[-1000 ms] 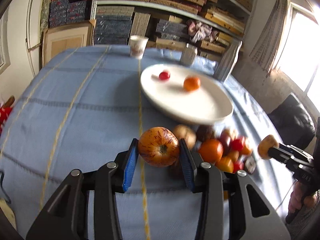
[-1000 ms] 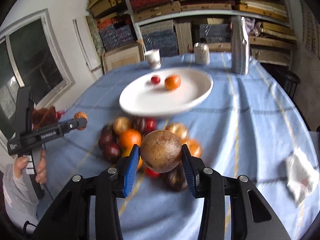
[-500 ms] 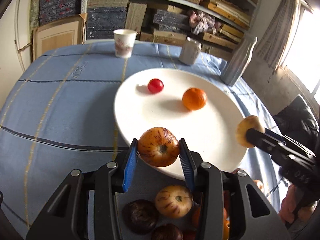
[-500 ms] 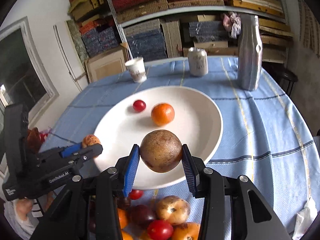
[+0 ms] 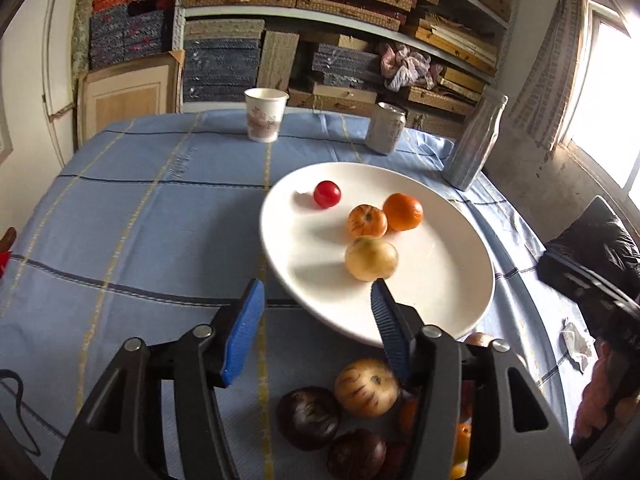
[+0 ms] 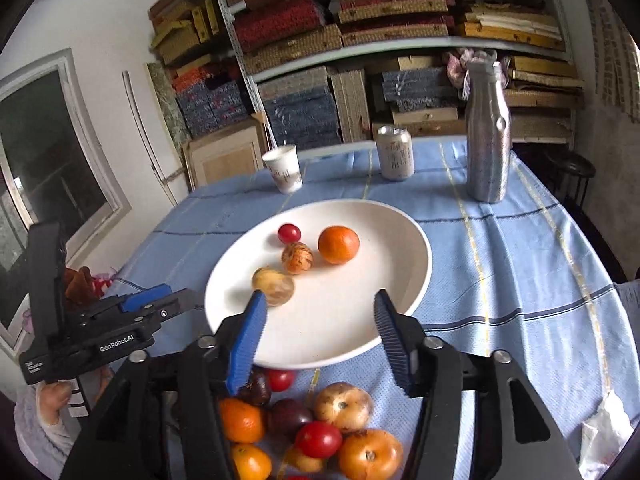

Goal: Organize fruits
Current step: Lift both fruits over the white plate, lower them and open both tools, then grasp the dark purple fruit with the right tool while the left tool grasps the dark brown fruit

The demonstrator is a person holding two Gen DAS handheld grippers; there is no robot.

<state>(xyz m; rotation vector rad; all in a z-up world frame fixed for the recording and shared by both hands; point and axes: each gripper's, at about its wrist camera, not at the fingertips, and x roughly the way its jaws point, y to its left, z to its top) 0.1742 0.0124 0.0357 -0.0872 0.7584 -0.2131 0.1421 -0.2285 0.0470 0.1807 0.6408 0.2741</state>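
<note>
A white plate (image 5: 440, 304) (image 6: 400, 264) lies on the blue tablecloth and holds a red tomato (image 5: 327, 194) (image 6: 289, 233), an orange (image 5: 403, 211) (image 6: 338, 244), a striped orange-red fruit (image 5: 367, 221) (image 6: 297, 257) and a yellow-brown fruit (image 5: 371, 259) (image 6: 273, 285). My left gripper (image 5: 316, 320) is open and empty at the plate's near-left rim. My right gripper (image 6: 320, 328) is open and empty over the plate's near rim. A pile of several loose fruits (image 6: 320, 428) (image 5: 360, 412) lies on the cloth just below both grippers.
A paper cup (image 5: 265, 119) (image 6: 284, 168), a drinks can (image 5: 385, 128) (image 6: 395, 153) and a silver bottle (image 5: 474, 140) (image 6: 487, 132) stand beyond the plate. A crumpled wrapper (image 6: 608, 428) lies at the right. Shelves of stacked boxes fill the back wall.
Both grippers have opened and let go of their fruits. The striped fruit and the yellow-brown fruit now lie on the plate. Both grippers have drawn back a little.
</note>
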